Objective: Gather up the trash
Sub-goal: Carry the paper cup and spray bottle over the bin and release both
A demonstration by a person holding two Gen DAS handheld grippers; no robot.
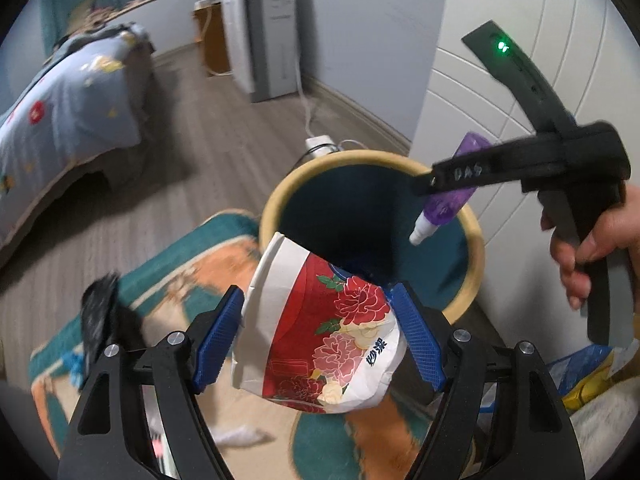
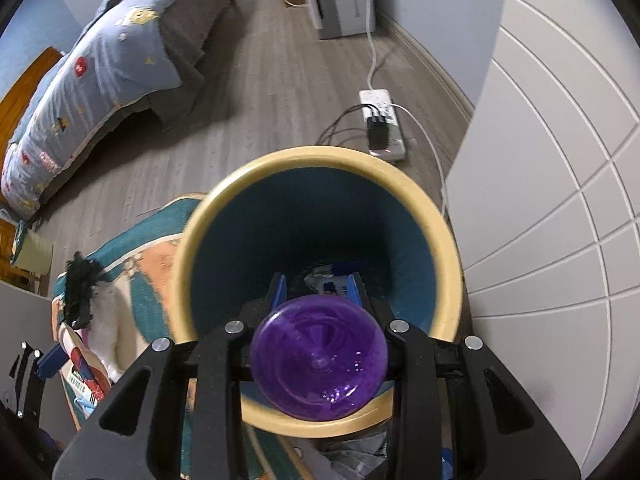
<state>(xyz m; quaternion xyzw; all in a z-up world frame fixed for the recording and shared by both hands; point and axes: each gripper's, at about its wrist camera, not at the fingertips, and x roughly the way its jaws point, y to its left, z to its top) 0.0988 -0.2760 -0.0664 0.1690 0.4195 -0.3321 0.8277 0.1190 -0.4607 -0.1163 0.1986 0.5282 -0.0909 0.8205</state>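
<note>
The left claw (image 1: pixel 320 344) is clamped across a crushed paper cup (image 1: pixel 320 328) printed with red flowers, its blue pads (image 1: pixel 218 344) pressing the cup's two sides. The cup hangs just at the near rim of the trash bin (image 1: pixel 280 200), a round bin with a cream lip and dark teal inside that stands on the floor beside a white panelled wall (image 1: pixel 500 92). The cup's open mouth tips toward the bin.

The right claw (image 2: pixel 318 292) is closed on a small purple bottle (image 2: pixel 320 364), held by the body with its white cap pointing down into the bin's mouth. A hand (image 1: pixel 588 248) grips that tool's handle at the right. From the right wrist view the bottle's round base fills the middle and some wrappers lie at the bin's bottom.

The cup looks light and soft; it is already dented, so it should give further under pressure and needs only a mild squeeze across its sides, as now. It will likely drop slowly and could catch the rim, so it wants to be farther over the opening before release. The bottle looks like stiff, smooth plastic, light, and possibly slippery; the grip across its middle suits it, and it should fall straight.

A patterned rug (image 1: pixel 192 272) lies to the near left of the bin, with a dark scrap (image 1: pixel 98 312) on it that looks like more trash.
</note>
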